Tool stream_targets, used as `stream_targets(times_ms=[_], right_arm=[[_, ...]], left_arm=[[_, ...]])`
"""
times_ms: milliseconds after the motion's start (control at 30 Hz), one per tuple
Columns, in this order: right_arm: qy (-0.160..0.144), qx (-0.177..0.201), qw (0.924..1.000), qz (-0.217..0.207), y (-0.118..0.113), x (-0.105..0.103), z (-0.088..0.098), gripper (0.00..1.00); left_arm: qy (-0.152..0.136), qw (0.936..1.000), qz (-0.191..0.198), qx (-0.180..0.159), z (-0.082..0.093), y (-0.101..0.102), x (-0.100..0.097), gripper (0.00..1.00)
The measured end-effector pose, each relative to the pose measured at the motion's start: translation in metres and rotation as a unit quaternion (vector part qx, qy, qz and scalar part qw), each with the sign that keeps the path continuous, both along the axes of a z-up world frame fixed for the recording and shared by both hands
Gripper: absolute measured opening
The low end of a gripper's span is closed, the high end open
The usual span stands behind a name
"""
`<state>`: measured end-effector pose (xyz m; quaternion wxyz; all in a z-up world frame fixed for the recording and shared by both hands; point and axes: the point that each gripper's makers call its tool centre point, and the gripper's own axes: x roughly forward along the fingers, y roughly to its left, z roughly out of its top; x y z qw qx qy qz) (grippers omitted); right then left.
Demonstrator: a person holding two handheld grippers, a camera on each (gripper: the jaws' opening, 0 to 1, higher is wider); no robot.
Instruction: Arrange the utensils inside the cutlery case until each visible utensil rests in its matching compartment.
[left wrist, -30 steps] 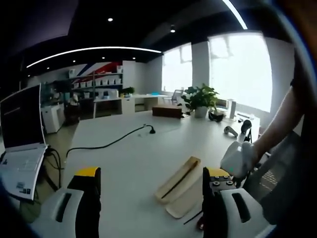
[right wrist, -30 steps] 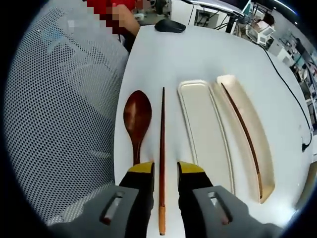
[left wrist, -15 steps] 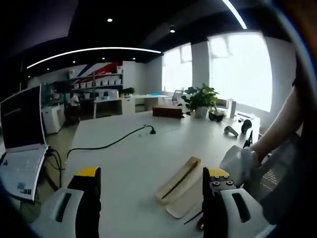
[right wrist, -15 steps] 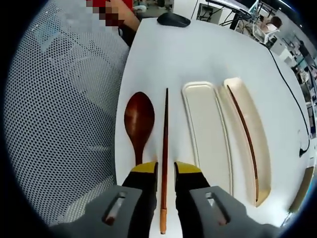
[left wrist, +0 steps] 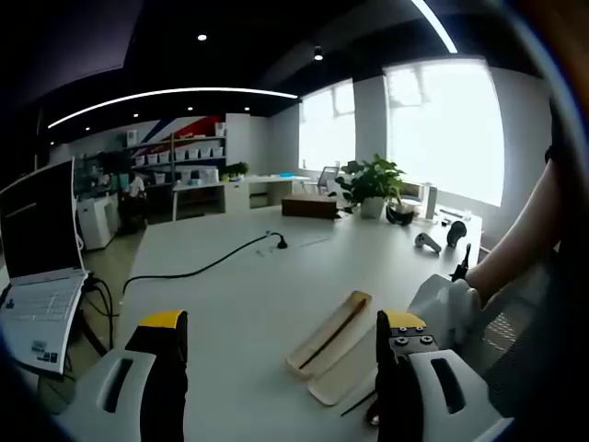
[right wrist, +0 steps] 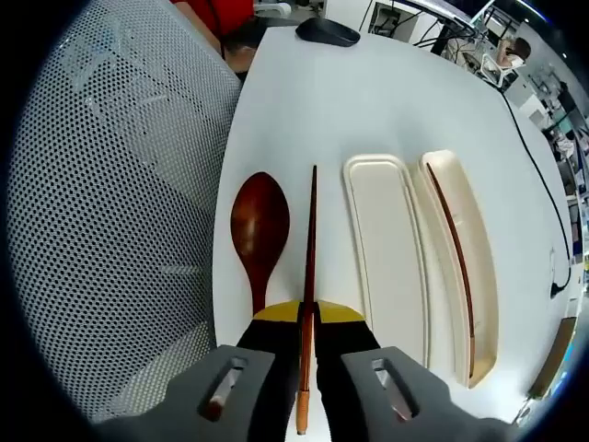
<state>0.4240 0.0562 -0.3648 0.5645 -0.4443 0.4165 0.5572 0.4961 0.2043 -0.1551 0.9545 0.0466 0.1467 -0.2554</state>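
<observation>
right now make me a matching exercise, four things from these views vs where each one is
Things:
1. spoon
2. loose chopstick
3. second chopstick
4. wide tray

Places:
A. lying in the narrow tray
B. empty, between the two chopsticks
C. pinched between the right gripper jaws
D. on the table, nearest the mesh chair

Pairs: 1-D, 2-C, 3-A, 4-B

Right gripper [right wrist: 305, 315] clamped on wooden chopstick [right wrist: 309, 249], beside wooden spoon [right wrist: 259, 226] on white table [right wrist: 368, 92]; second chopstick [right wrist: 456, 262] inside tan case half [right wrist: 488, 276], cream lid [right wrist: 386, 249] alongside.
</observation>
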Motion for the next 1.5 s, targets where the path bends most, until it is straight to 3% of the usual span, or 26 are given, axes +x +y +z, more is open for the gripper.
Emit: stream_targets(times_ms=[200, 400, 767, 1000, 1500], right_arm=[[0.004, 0.005, 1.0000, 0.007, 0.000, 0.000, 0.000, 0.01], [-0.026, -0.007, 0.9989, 0.038, 0.001, -0.002, 0.000, 0.00], [-0.020, 0.010, 0.9993, 0.028, 0.000, 0.002, 0.001, 0.00], [-0.013, 0.005, 0.9990, 0.041, -0.002, -0.002, 0.003, 0.00], [-0.011, -0.005, 0.9997, 0.023, -0.013, 0.010, 0.013, 0.00]], left_arm=[[0.000, 1.0000, 0.002, -0.001, 0.000, 0.001, 0.000, 0.87], [0.000, 1.0000, -0.001, -0.002, 0.000, -0.001, 0.000, 0.87], [0.001, 1.0000, 0.003, -0.004, 0.000, 0.001, 0.001, 0.87], [0.002, 1.0000, 0.002, -0.004, -0.001, 0.000, 0.001, 0.87], [0.002, 1.0000, 0.000, -0.003, -0.001, 0.000, 0.000, 0.87]])
